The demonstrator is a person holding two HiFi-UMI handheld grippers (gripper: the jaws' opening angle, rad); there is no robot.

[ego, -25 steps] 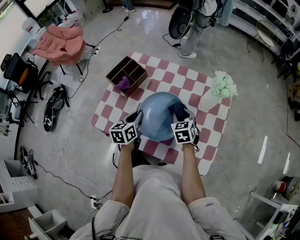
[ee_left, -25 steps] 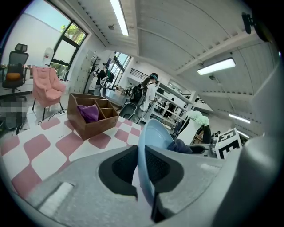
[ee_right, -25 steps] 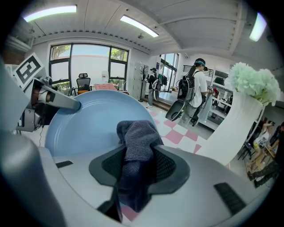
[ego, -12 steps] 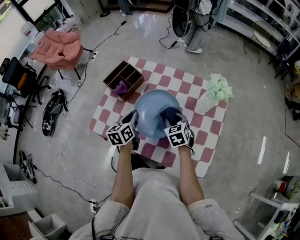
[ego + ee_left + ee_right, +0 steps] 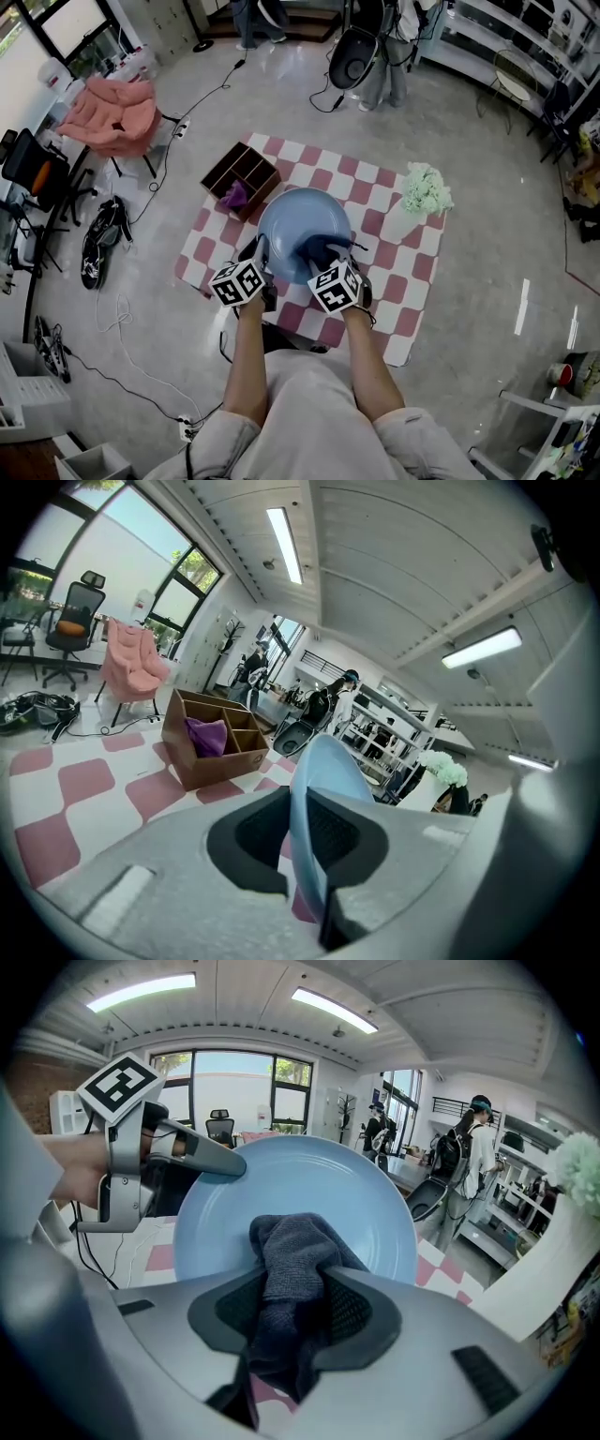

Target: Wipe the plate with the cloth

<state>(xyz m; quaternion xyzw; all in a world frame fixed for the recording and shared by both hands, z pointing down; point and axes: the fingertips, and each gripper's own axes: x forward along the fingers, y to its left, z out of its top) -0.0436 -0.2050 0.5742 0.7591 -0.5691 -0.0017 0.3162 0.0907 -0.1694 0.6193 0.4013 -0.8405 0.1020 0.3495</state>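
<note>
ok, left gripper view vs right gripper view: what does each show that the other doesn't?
Left gripper view only: the brown cardboard divider box holding a purple cloth, the pink armchair, and the left gripper clamped edge-on over the rim of the round light-blue plate. Right gripper view only: the dark grey cloth held in the right gripper against the plate's face. Both: the plate, the pink-and-white checked mat and the white flowers.

1. A red-and-white checked mat (image 5: 394, 281) is lying on the pale floor (image 5: 487, 281).
2. A wooden box (image 5: 242, 174) is sitting at its far left corner, holding a purple thing (image 5: 234, 196) in one compartment.
3. A white vase (image 5: 398, 225) is standing near its far right corner, carrying pale flowers (image 5: 425, 190).
4. A pink armchair (image 5: 112, 114) is standing well apart, far left.
</note>
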